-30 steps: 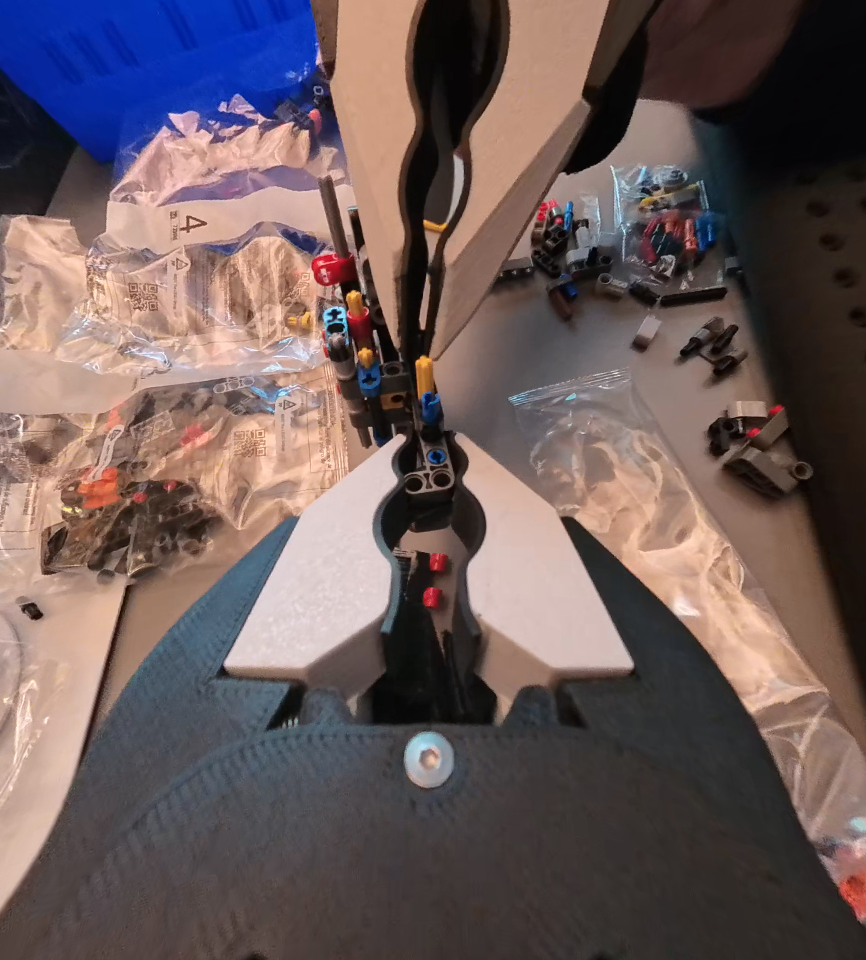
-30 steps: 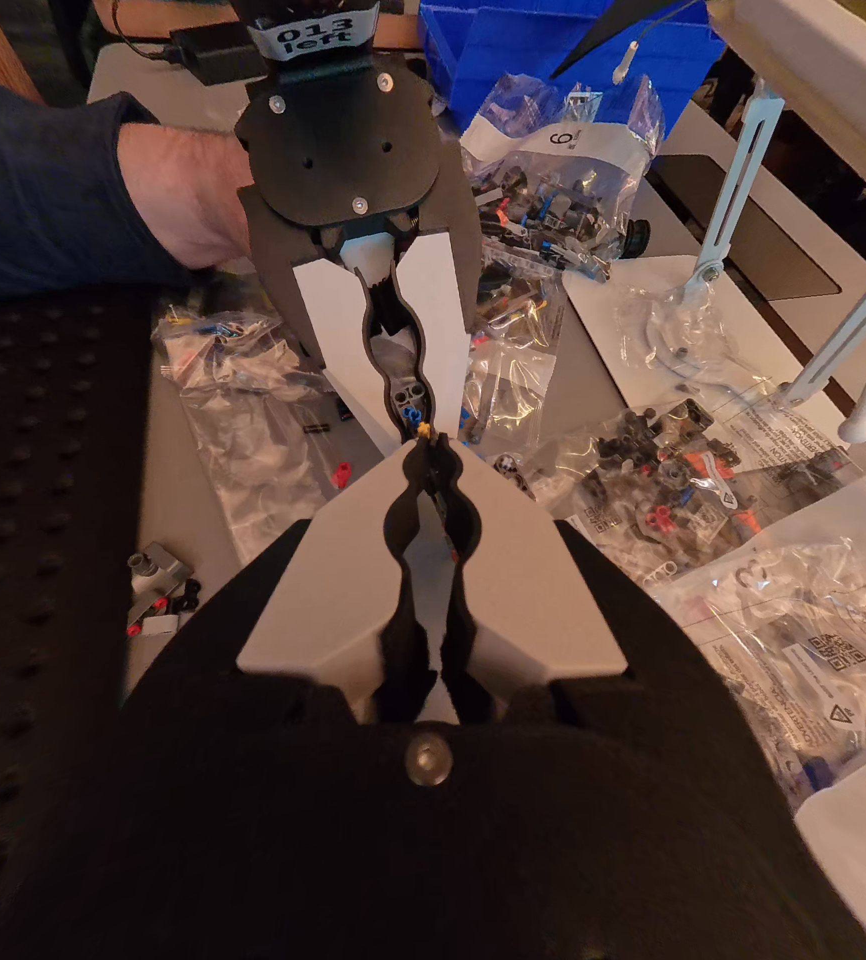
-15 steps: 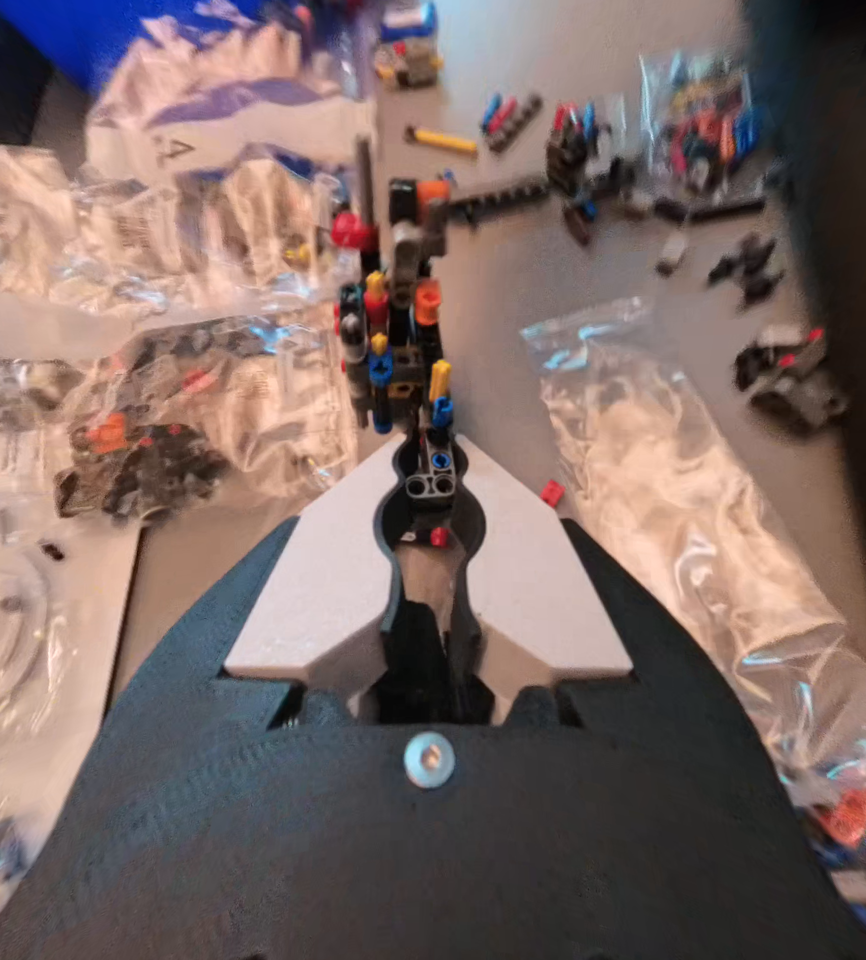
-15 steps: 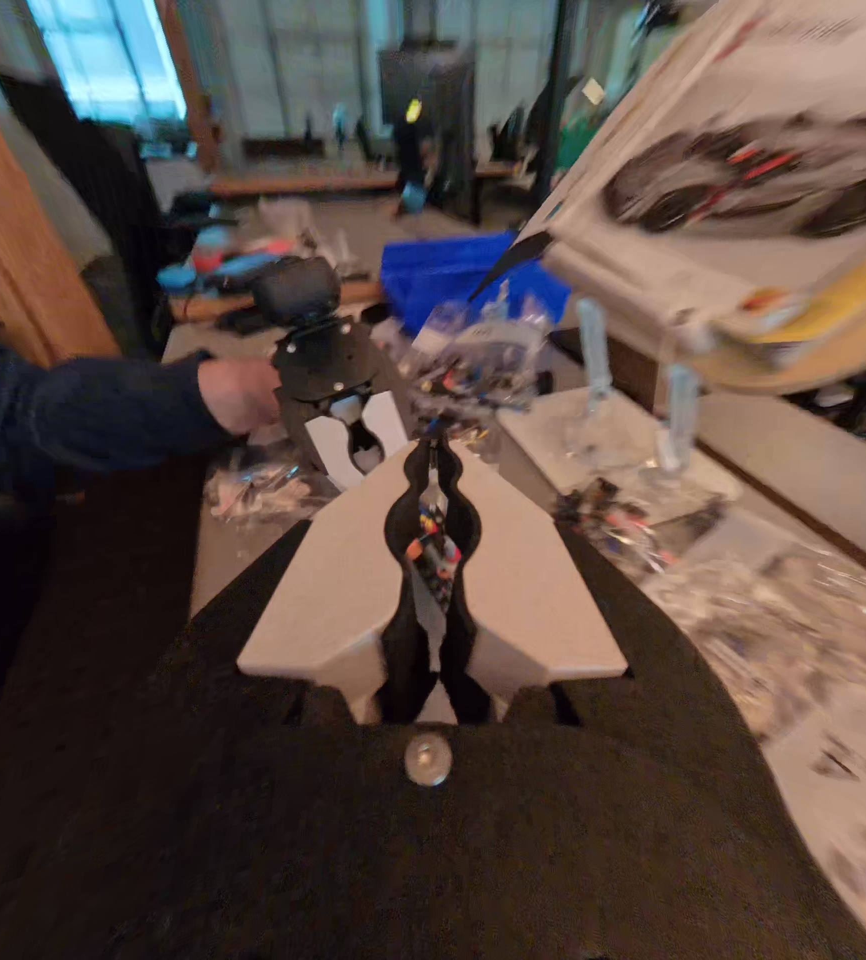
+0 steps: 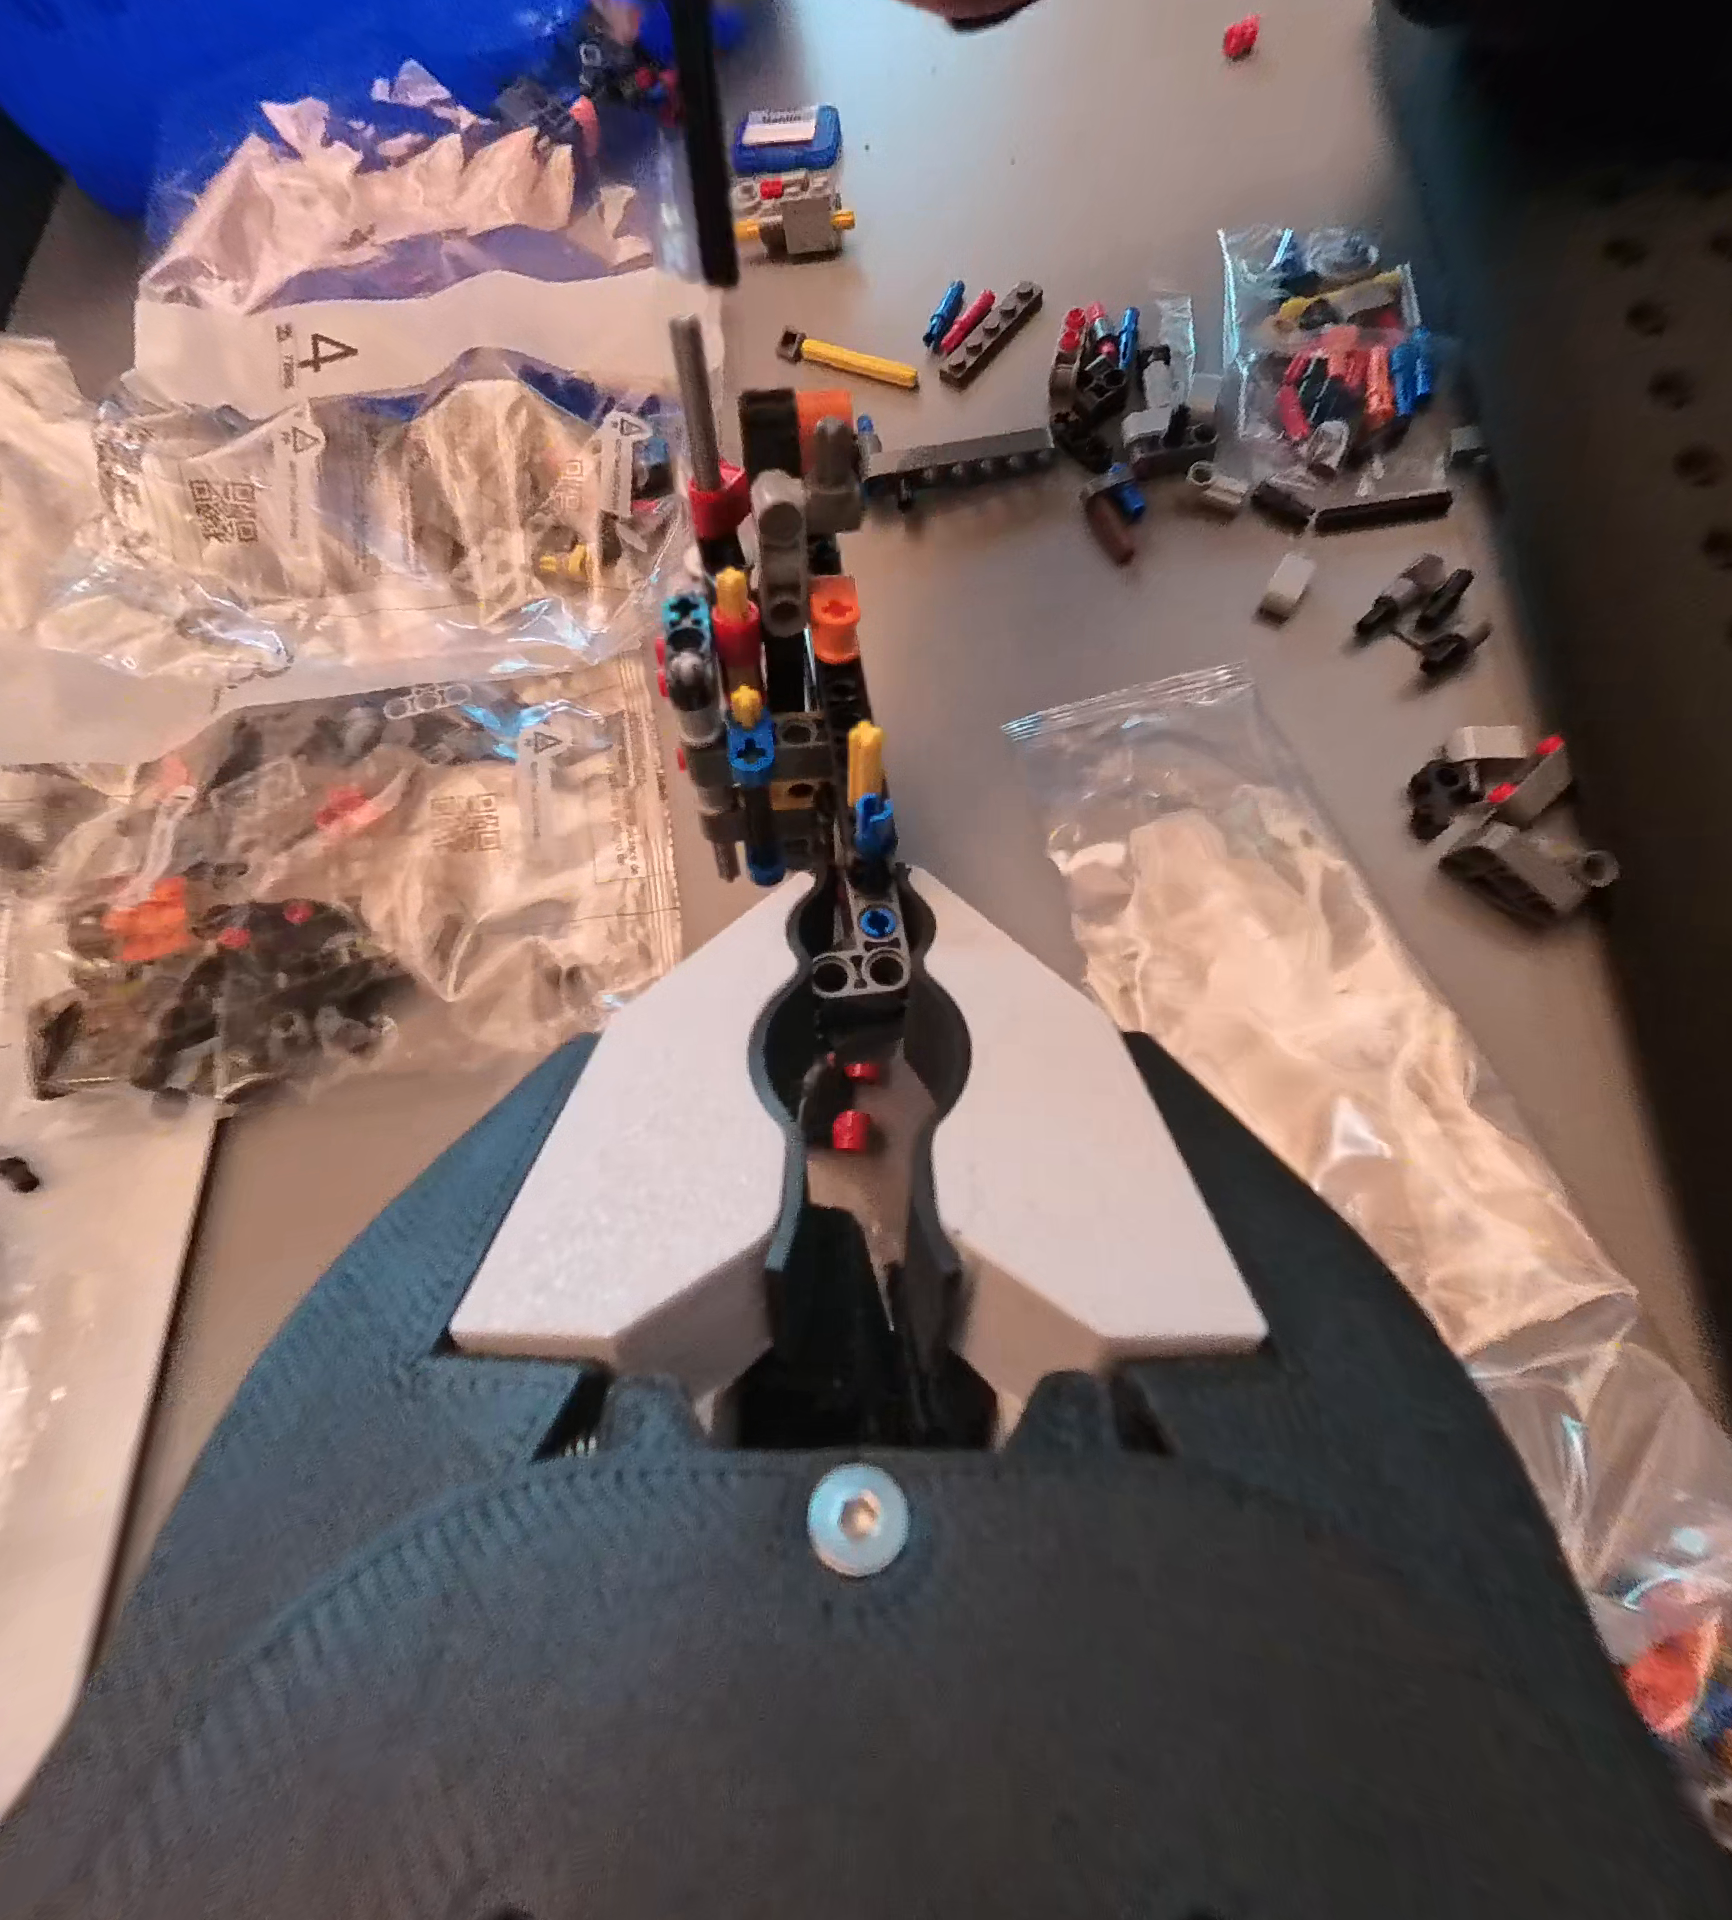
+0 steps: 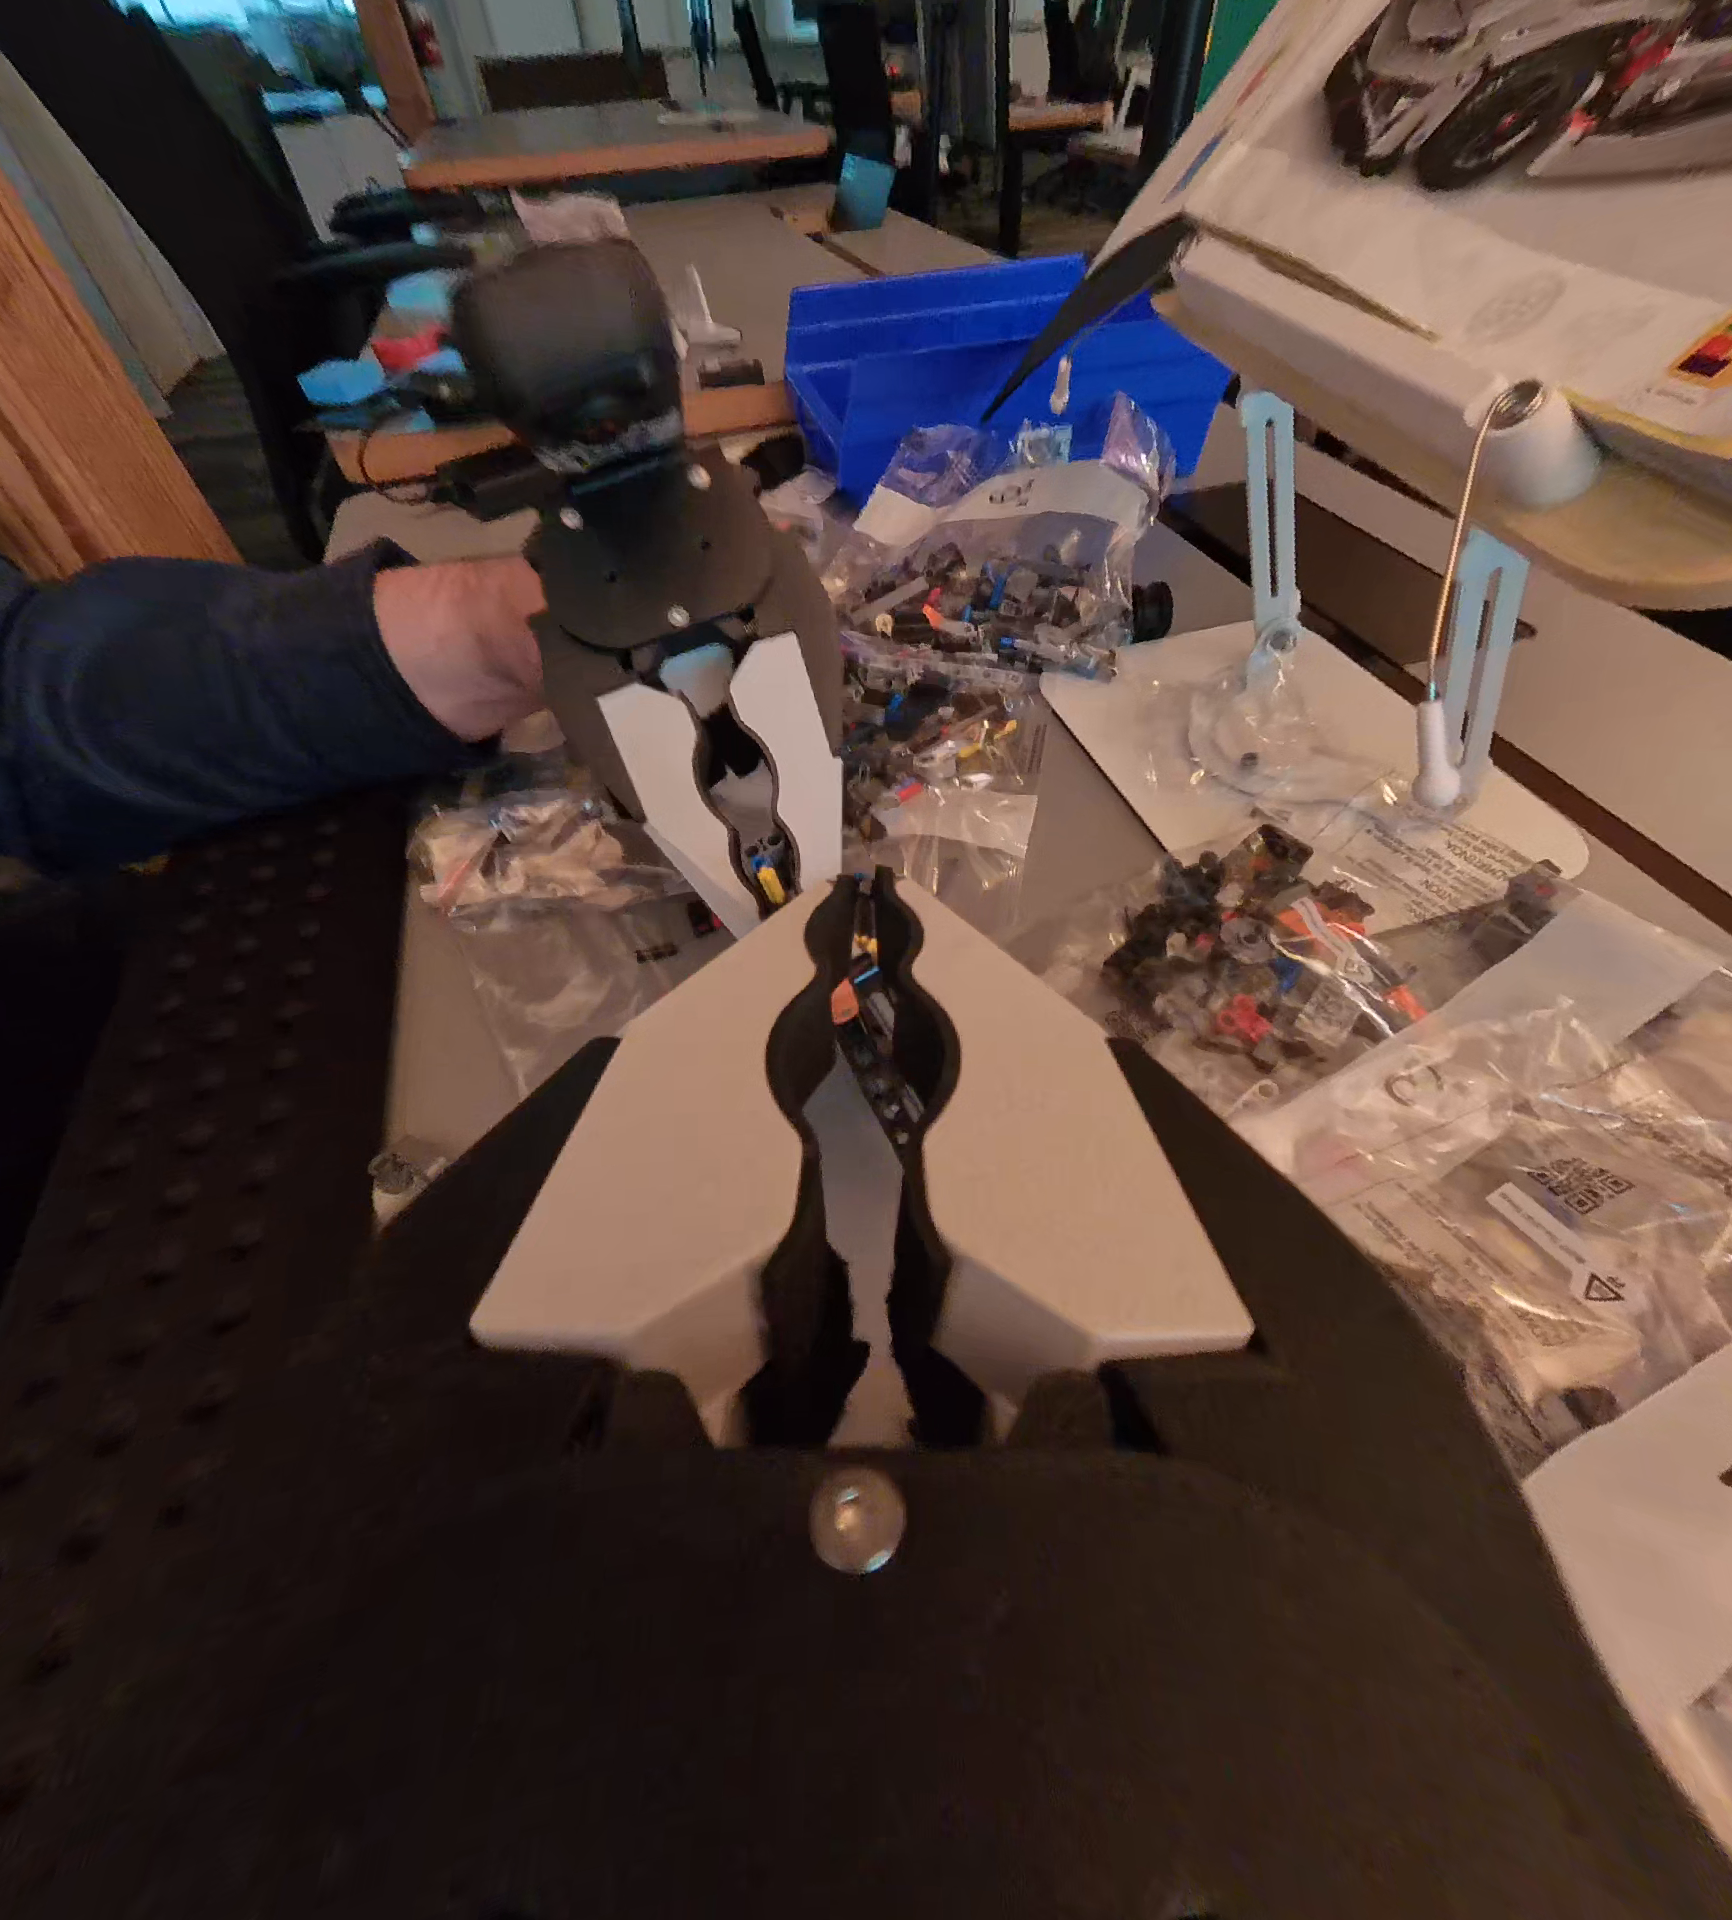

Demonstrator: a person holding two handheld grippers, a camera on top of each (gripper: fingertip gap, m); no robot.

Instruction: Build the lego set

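Left wrist view: left gripper, jaws clamped on lego assembly, held above worktop; loose pieces at 1 o'clock.

Right wrist view: right gripper, jaws nearly closed, gripping nothing discernible; sealed bags at 3 o'clock.

Risk: a twisted assembly could shed pins.

- A blue plastic bin sat at the far edge of the grey table.
- A dark perforated mat covered the near left side of the right wrist view.
- White stand legs held up a raised wooden board on the right.
- Farther off stood a wooden desk and a dark chair.
- Wood panelling ran along the left.
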